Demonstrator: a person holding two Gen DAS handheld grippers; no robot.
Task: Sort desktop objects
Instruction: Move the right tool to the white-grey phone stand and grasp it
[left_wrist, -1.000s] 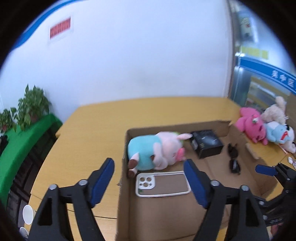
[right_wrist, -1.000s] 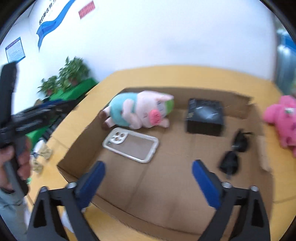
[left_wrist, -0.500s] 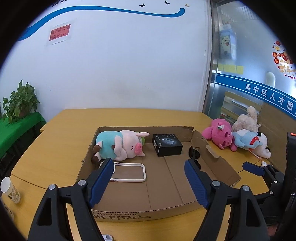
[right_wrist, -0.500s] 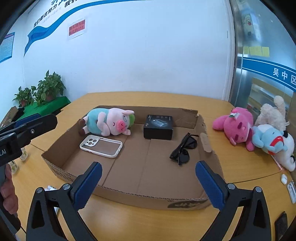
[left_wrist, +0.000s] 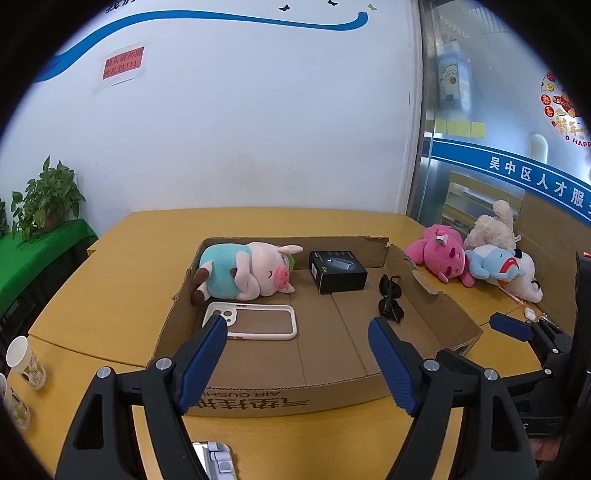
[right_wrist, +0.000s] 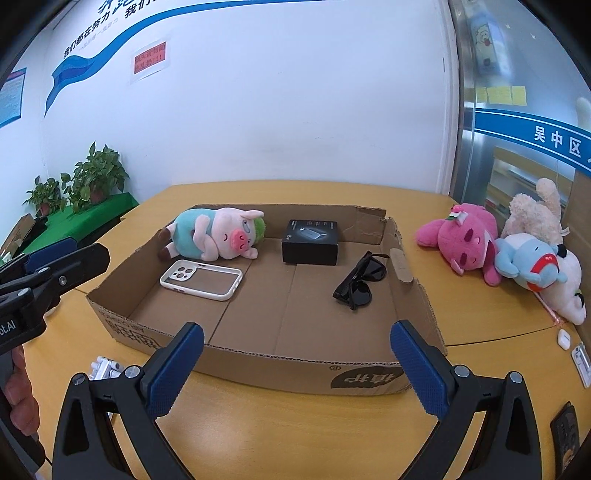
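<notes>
Nearest the cameras, both tools hang over the near edge of the desk (right_wrist: 258, 413), each spread wide with nothing between its pads. The left tool (left_wrist: 297, 354) and the right tool (right_wrist: 297, 363) both point at the cardboard box (right_wrist: 280, 365) from just short of its near wall, so neither is touching any object.

Small things lie on the desk outside the box and look unsorted. A white plastic piece (right_wrist: 105, 365) sits by the near left corner; it is partly covered by the right tool's arm and hard to identify. Paper cups (left_wrist: 26, 363) stand at the left edge. At the near right, a small white earbud case (right_wrist: 564, 338) and a dark remote-like item (right_wrist: 565, 435) are cut off by the frame.

Inside the box, four things already lie on the floor: a phone case (right_wrist: 201, 278) at the near left, sunglasses (right_wrist: 360, 282) at the right, a plush pig (right_wrist: 214, 238) in the far left corner and a black carton (right_wrist: 310, 242) against the far wall.

Farther right, on the desk, three soft toys are piled together: a pink toy (right_wrist: 463, 236), a blue toy (right_wrist: 526, 260) and a cream toy (right_wrist: 535, 214).

The job seems partly done, with these toys and the small items probably left. The sorting rule cannot be read from the scene.
</notes>
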